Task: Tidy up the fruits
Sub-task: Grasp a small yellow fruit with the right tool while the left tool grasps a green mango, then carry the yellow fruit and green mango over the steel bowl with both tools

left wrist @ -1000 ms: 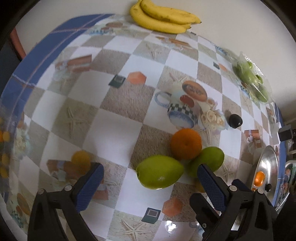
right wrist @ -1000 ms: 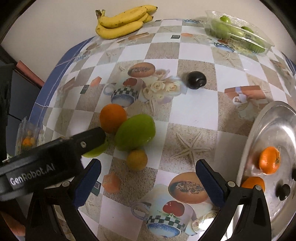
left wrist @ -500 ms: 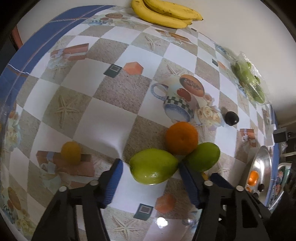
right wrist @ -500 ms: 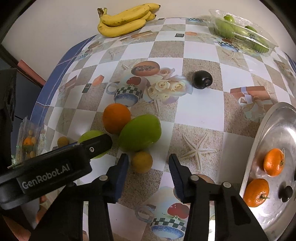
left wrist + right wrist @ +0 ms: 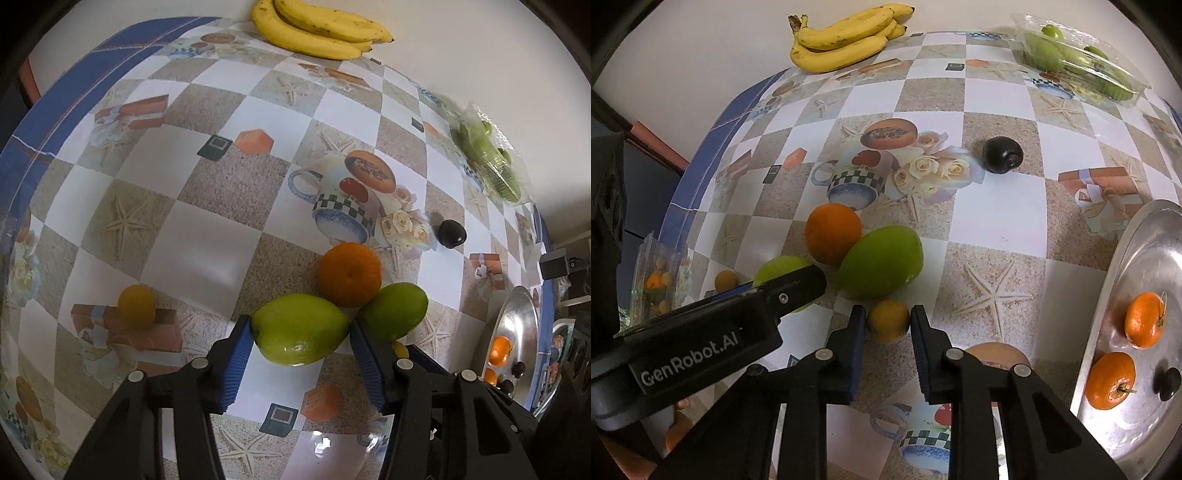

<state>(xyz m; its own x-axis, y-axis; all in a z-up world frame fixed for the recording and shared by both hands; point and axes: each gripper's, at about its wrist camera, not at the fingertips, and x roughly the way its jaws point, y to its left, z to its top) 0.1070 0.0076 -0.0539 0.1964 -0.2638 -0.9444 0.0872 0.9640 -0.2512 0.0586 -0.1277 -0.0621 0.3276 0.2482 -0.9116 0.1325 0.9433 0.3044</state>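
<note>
Both your grippers tilt steeply down at the table (image 5: 207, 258). Left gripper (image 5: 301, 334) jaws closing around the near green mango (image 5: 301, 332); right gripper (image 5: 888, 321) clamped on small yellow fruit (image 5: 888, 320).

Both wrist views look steeply down along their tool fingers, close over the desk (image 5: 199, 254), the left view from the left and the right view from nearer the tray (image 5: 1145, 236), sharing the orange (image 5: 349, 274) (image 5: 833, 232), green mangoes and bananas (image 5: 317, 31) (image 5: 846, 37)
</note>
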